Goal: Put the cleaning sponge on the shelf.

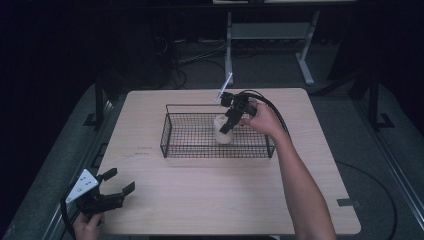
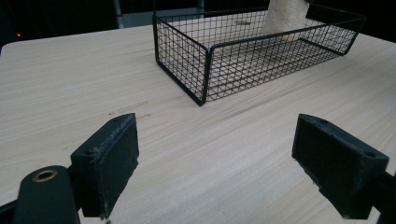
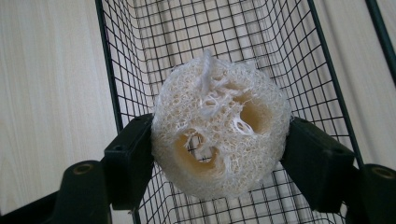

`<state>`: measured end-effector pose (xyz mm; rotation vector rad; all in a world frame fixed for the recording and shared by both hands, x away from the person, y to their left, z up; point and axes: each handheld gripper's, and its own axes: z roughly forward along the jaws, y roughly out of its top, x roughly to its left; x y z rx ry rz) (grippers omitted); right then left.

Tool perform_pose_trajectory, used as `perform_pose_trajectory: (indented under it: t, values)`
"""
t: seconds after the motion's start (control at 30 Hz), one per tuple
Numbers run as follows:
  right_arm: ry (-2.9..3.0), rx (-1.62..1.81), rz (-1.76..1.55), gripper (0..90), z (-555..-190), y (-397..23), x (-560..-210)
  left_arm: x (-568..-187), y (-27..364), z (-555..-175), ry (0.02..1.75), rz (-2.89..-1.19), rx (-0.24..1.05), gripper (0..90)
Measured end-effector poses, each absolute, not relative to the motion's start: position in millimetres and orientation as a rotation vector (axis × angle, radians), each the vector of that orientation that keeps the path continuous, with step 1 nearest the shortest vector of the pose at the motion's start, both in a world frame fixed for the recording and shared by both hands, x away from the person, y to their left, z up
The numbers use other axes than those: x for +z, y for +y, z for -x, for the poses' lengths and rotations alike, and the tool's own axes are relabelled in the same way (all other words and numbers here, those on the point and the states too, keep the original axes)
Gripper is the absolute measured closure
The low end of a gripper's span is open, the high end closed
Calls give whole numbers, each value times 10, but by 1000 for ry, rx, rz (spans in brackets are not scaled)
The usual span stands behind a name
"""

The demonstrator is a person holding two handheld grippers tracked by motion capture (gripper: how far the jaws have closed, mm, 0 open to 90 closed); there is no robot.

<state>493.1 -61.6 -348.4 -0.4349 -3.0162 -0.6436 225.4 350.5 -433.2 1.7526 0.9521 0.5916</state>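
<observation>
At centre frame, over the wire basket (image 1: 170, 131): right gripper (image 1: 226, 128) clamping a loofah piece (image 3: 219, 128) between both jaws. Lower left: left gripper (image 1: 120, 183) resting wide, gripping nothing.

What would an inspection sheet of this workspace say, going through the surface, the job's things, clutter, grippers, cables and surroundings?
Surface: light wooden table, bare grain, a few faint marks near the basket's front left.
Job's things: black wire mesh basket at table centre; pale fibrous loofah sponge held over the basket's inside.
Clutter: nothing seen.
Grippers: right gripper has its jaws shut on the sponge's two sides; left gripper sits low over the table's near left corner, jaws wide open and empty.
Cables: black cable loops from the right gripper along the forearm.
Surroundings: dark room, grey floor, white legs of another table beyond.
</observation>
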Motion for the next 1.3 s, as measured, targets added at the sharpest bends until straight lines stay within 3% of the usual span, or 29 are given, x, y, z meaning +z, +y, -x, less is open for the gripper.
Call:
perform_pose_trajectory:
  t: [0.87, 1.3]
  values:
    - [-2964, -656, 511, 283, -4988, -726, -3895, -4324, 3495, -2253, 949, -1757, 596, 139]
    - [-2971, -660, 501, 255, -4995, -682, -3926, -4326, 3516, -2257, 958, -1749, 595, 139]
